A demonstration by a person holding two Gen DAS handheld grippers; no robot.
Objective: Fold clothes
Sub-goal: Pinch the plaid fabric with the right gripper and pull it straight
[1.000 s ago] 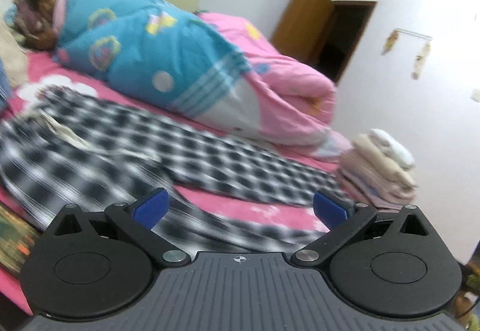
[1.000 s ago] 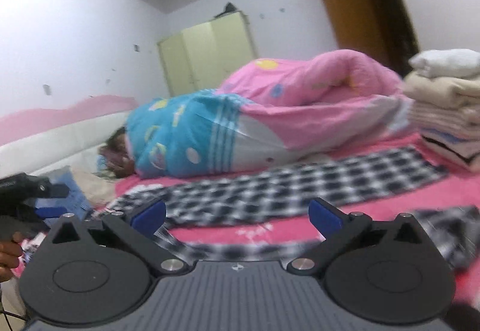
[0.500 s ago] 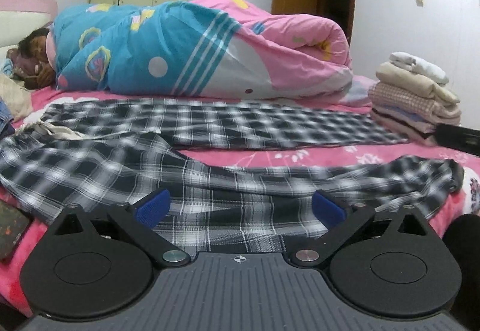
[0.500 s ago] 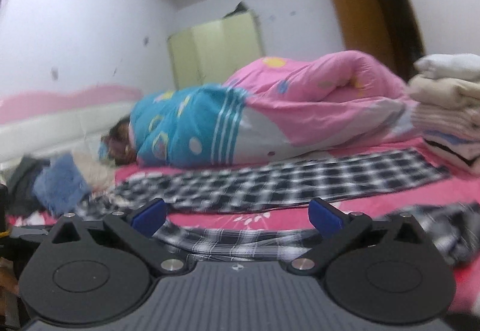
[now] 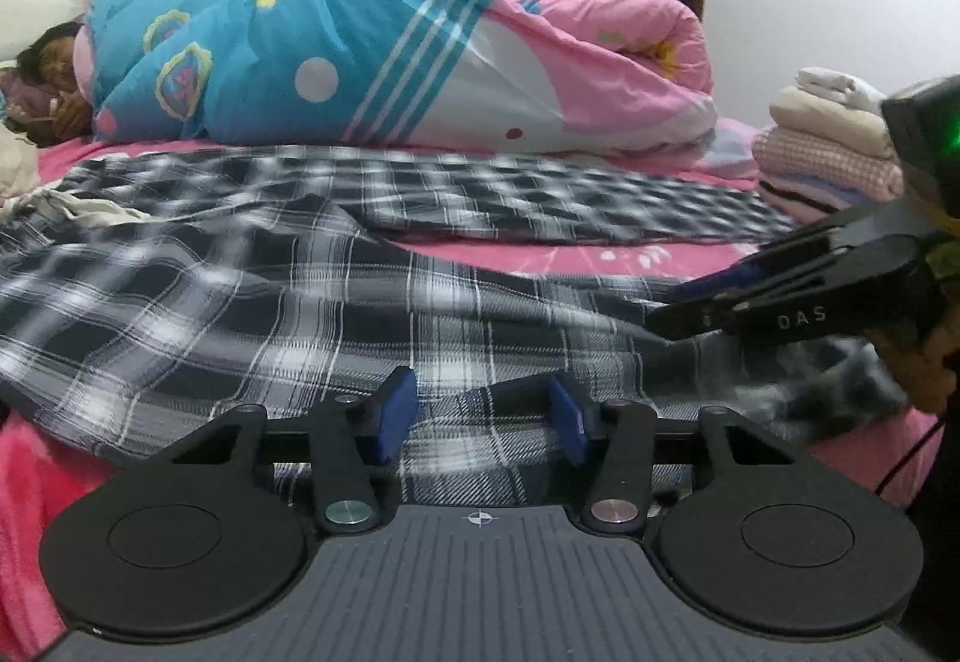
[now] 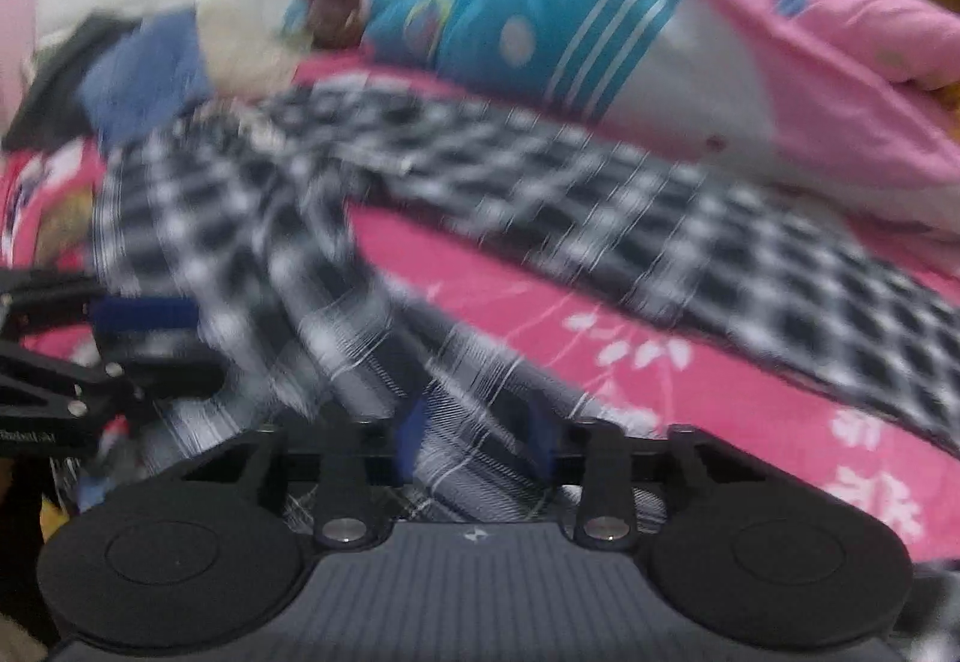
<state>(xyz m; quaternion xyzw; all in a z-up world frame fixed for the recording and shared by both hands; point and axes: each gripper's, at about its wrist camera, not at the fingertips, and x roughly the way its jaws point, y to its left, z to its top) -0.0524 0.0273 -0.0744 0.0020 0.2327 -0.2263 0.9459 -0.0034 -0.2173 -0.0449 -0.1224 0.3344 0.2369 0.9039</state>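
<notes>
Left tool point(image 5: 480, 413) and right tool point(image 6: 474, 437), both half-closed, have plaid trousers point(image 5: 252, 302) between their fingers on the bed point(image 5: 540, 257); grip uncertain.

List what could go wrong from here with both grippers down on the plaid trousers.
1. The left gripper has its fingers only partly closed around a low fold of the plaid trousers; the cloth may slip out.
2. The right gripper view is badly blurred, so its hold is uncertain.
3. A person sleeps close behind; tugging may disturb them.
</notes>
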